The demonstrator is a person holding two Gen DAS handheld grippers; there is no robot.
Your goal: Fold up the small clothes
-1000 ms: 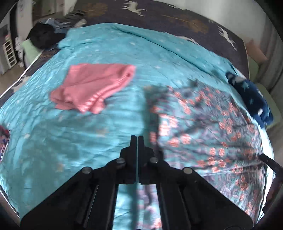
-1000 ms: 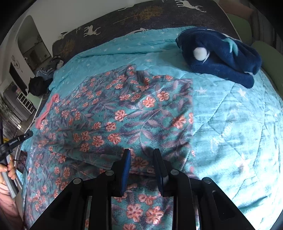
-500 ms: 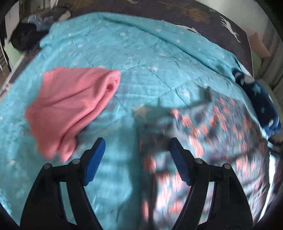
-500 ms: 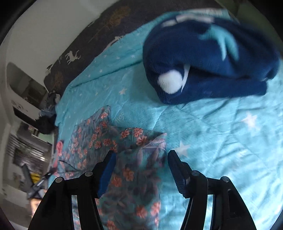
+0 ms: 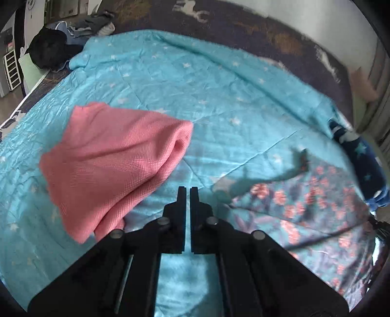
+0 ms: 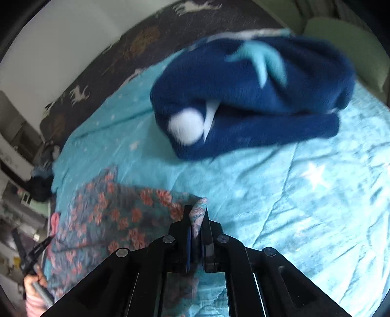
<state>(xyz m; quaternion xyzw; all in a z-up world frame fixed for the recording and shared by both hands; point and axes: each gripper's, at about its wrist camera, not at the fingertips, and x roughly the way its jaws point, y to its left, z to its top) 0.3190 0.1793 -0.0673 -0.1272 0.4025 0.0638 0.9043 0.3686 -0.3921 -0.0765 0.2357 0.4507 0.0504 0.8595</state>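
A floral garment (image 6: 117, 219), dark with orange-pink flowers, lies spread on the turquoise quilt (image 6: 304, 207). My right gripper (image 6: 197, 212) is closing its jaws on the garment's far right corner, which pokes up between the pads. In the left wrist view the same floral garment (image 5: 304, 207) lies to the right. My left gripper (image 5: 187, 192) is shut just left of its far corner, and I see only quilt in the slit between its fingers. A crumpled pink knit garment (image 5: 114, 165) lies close on the left.
A navy fleece garment (image 6: 256, 97) with a white pompom lies beyond the right gripper, and the navy fleece garment (image 5: 365, 170) also shows at the right edge. A dark deer-print sheet (image 5: 219, 22) borders the quilt. A black bag (image 5: 48, 48) sits far left. A hand (image 6: 31, 282) is at bottom left.
Both grippers moved forward over the bed, opened wide and shut again. The right one now pinches the floral corner. The pink garment and the navy fleece look nearer.
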